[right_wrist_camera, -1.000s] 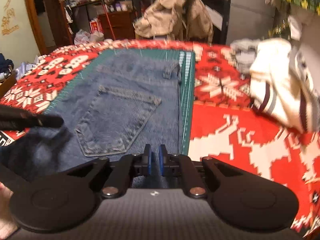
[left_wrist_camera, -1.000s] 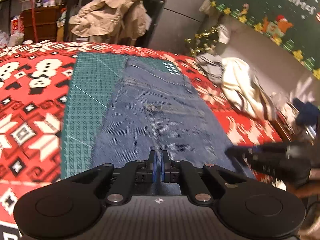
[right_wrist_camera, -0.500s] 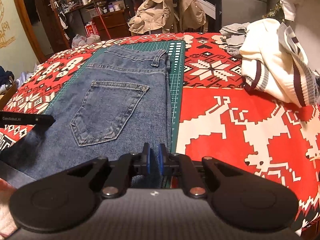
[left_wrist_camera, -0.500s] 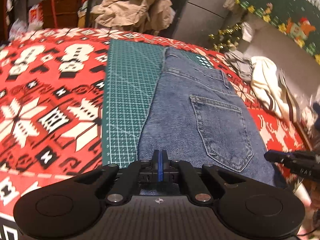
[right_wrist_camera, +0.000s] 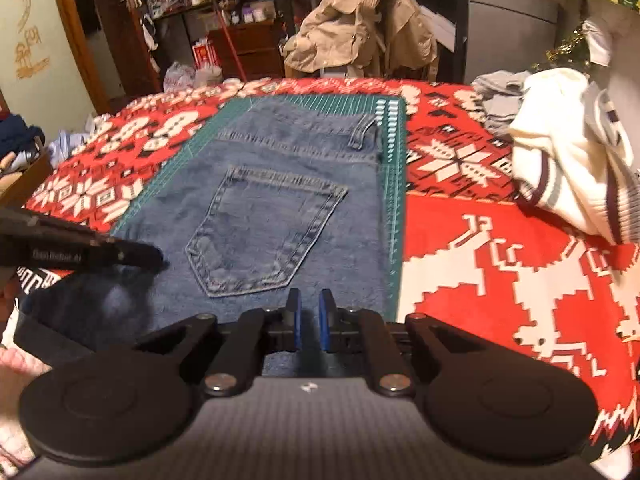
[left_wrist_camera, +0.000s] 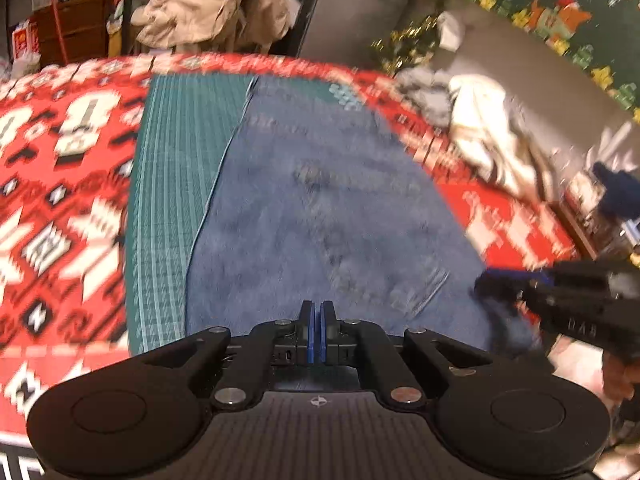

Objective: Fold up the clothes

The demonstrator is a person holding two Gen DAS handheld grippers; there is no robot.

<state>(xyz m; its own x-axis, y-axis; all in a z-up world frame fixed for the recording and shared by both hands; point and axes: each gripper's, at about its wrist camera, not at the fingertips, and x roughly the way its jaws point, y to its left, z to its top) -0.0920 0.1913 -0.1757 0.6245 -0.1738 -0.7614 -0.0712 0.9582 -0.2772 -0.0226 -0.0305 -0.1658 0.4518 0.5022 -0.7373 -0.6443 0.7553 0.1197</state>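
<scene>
Two grippers are working at the near end of the jeans (right_wrist_camera: 288,208), which are lying flat, back pocket up, on a green cutting mat (right_wrist_camera: 396,184) spread over a red patterned blanket (right_wrist_camera: 500,280). Flat denim on the gridded mat is probably giving a square base for folding. Off to the right a cream sweater (right_wrist_camera: 568,176) and a grey garment (right_wrist_camera: 496,96) are sitting in a heap, well apart from the jeans and not blocking a fold. A tan coat (right_wrist_camera: 360,28) is draping over furniture behind. The left gripper (left_wrist_camera: 319,332) is showing its jaws pressed together, apparently pinching denim, though blur is hiding it. The right gripper (right_wrist_camera: 310,320) is keeping a narrow gap; whether cloth is in it I cannot tell.
</scene>
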